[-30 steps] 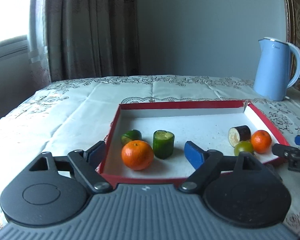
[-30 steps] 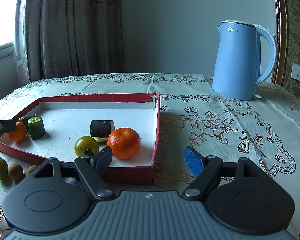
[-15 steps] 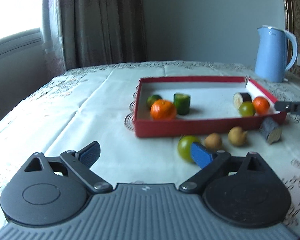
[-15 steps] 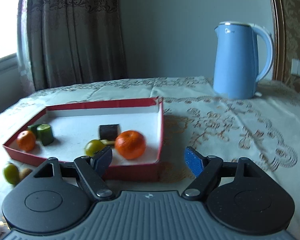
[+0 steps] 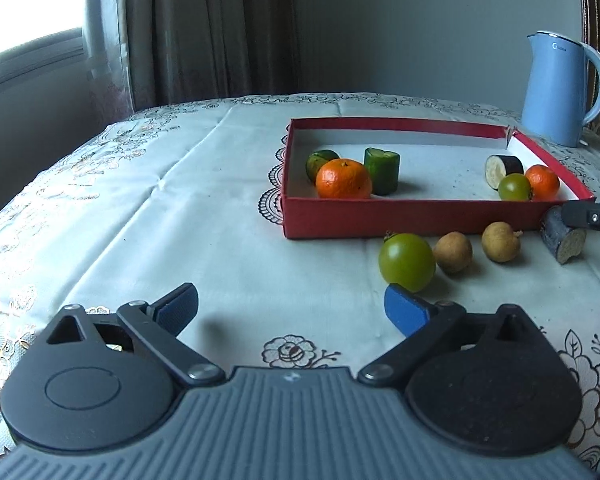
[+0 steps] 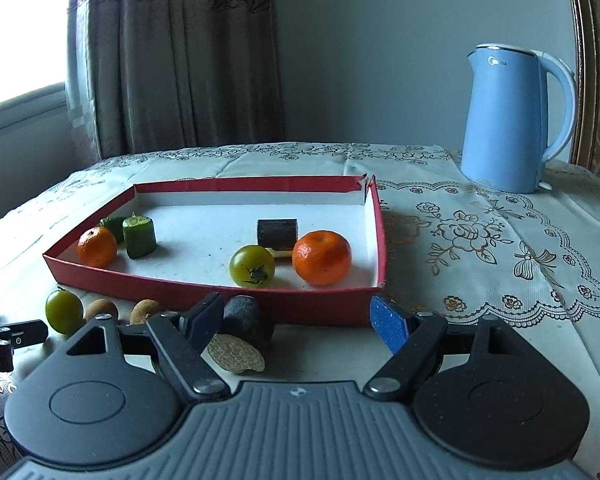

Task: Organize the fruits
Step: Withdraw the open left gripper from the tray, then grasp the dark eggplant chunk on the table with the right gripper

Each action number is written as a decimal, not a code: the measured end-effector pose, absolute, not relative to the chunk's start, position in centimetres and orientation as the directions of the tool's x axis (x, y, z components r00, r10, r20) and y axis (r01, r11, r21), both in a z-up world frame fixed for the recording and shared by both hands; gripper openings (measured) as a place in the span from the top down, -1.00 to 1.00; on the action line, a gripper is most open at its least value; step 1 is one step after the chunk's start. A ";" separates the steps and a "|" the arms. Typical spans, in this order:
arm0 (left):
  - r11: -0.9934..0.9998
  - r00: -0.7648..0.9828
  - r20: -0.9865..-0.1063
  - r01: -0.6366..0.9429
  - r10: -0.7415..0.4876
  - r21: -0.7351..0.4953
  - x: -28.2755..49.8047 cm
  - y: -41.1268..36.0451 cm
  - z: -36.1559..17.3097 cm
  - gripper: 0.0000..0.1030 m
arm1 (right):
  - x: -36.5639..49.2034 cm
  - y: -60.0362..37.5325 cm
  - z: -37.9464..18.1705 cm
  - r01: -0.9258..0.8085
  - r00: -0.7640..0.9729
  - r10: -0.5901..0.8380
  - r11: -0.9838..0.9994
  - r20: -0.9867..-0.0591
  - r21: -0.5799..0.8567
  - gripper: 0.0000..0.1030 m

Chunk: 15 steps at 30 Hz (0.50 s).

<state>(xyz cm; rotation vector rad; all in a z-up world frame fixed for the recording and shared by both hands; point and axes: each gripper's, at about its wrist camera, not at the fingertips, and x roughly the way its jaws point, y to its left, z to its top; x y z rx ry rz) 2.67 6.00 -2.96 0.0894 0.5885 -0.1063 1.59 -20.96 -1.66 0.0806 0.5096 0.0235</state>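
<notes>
Both claws are sitting wide apart with nothing between their pads. The left gripper (image 5: 292, 306) is hanging over bare tablecloth (image 5: 172, 216), and the right gripper (image 6: 298, 320) is hovering just in front of the red tray (image 6: 204, 290).

Inside the tray, seen from the left wrist: an orange (image 5: 343, 179) at the near left corner, a dark green fruit (image 5: 318, 161) tucked behind it at about 10 o'clock, and a cucumber chunk (image 5: 382, 171) standing upright at its 3 o'clock. Over at the tray's right end a second orange (image 5: 543, 182), a green tomato (image 5: 514, 187) and an eggplant piece (image 5: 502, 168) are bunching up close together.

Outside the tray, on the cloth along its near wall, another green tomato (image 5: 407, 263) is sitting just past the left claw's right pad at roughly 1 o'clock. Two small brown fruits (image 5: 453, 251) are lining up at its 3 o'clock, then a second eggplant chunk (image 5: 562, 238) lying on its side. In the right wrist view that chunk (image 6: 242, 330) is lying right next to the claw's left pad (image 6: 204, 316); can't tell if they're touching.

A blue kettle (image 6: 508, 120) is standing way off at 1 o'clock from the tray.
</notes>
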 end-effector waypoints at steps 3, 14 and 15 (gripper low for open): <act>0.991 0.821 -0.567 0.121 -0.065 0.060 3.0 5.9 -3.1 -1.00 | 1.6 -20.5 -1.7 -0.019 0.870 0.054 0.997 -0.489 0.078 -0.56; 0.992 0.800 -0.595 0.123 -0.084 0.025 3.6 6.3 -3.3 -1.00 | 2.2 -18.2 -2.4 -0.057 0.837 0.072 0.997 -0.543 0.044 -0.59; 0.992 0.799 -0.595 0.123 -0.085 0.024 3.7 6.4 -3.3 -1.00 | 2.3 -17.9 -2.5 -0.061 0.832 0.070 0.998 -0.550 0.035 -0.60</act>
